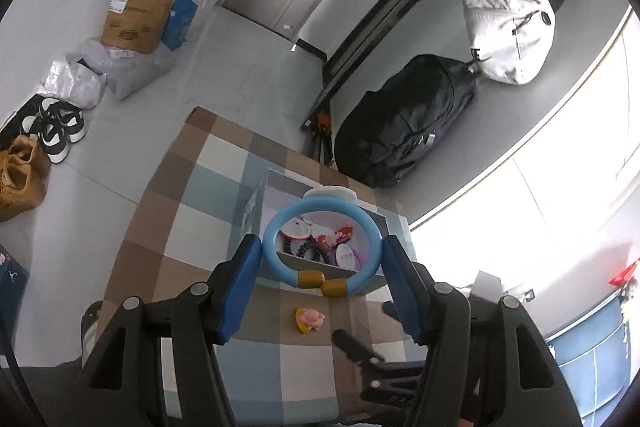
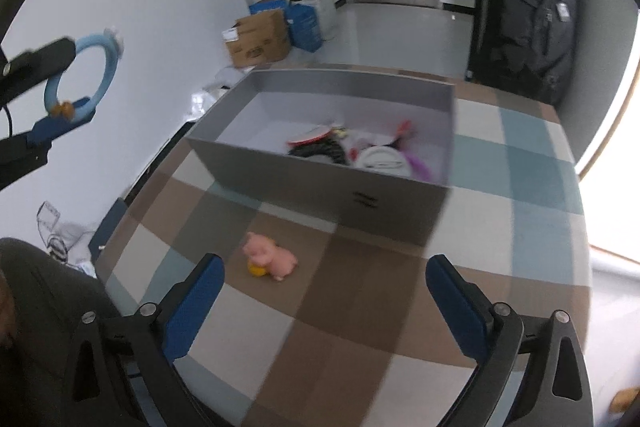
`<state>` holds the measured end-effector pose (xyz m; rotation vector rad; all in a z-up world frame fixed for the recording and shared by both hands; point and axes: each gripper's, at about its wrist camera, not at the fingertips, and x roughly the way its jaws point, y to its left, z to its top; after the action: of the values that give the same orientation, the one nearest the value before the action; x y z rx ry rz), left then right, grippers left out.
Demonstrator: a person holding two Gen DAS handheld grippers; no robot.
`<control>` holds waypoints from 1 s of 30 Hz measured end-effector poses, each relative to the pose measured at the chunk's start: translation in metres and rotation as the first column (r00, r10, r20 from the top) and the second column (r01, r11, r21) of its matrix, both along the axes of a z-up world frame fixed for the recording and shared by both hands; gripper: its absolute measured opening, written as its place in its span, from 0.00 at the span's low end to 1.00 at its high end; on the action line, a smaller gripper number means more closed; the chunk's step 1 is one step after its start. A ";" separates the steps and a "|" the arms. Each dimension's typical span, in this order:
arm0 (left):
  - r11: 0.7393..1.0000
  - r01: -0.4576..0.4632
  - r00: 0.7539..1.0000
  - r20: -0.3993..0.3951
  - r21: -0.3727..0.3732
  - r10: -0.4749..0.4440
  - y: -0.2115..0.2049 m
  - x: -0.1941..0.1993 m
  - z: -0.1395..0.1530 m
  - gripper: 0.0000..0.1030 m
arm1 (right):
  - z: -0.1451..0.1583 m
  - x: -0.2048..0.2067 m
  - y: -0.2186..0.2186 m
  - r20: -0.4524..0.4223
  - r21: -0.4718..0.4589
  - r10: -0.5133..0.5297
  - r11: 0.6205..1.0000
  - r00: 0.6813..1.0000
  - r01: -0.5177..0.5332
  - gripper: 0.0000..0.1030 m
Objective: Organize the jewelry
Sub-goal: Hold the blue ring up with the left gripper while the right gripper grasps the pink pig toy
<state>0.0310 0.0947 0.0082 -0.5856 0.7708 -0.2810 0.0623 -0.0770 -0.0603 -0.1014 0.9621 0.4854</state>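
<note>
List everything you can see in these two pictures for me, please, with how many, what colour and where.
bangle: one, light blue with gold clasps, held in the air between the left gripper's pads
pig toy: one, pink on a yellow base, on the tablecloth in front of the box
box: one, grey, open, on the table
jewelry in the box: several pieces, red, black, white and purple, heaped at one end
tablecloth: one, brown, blue and white checks
backpack: one, black, against the wall
white bag: one, hanging above the backpack
cardboard box: one, brown, on the floor
shoes: black-and-white pair, by the wall
left gripper: blue pads, closed on the bangle
right gripper: blue pads, open, above the tablecloth
</note>
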 end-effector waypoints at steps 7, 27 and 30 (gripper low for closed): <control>1.000 0.009 1.000 -0.003 0.024 -0.009 0.004 -0.003 -0.001 0.55 | -0.011 -0.002 0.031 -0.001 -0.047 0.072 0.996 0.997 -0.072 0.76; 0.999 0.018 1.000 0.000 0.043 -0.018 0.007 -0.003 0.000 0.55 | -0.020 -0.004 0.049 0.018 -0.146 0.104 0.984 0.994 -0.100 0.31; 0.998 0.019 1.000 -0.002 0.065 -0.019 0.005 -0.003 -0.001 0.55 | -0.016 -0.006 0.044 0.023 -0.123 0.096 0.988 0.995 -0.093 0.31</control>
<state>0.0278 0.1002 0.0068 -0.5176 0.7839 -0.2724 0.0560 -0.0331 -0.0761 -0.2648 0.9615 0.5109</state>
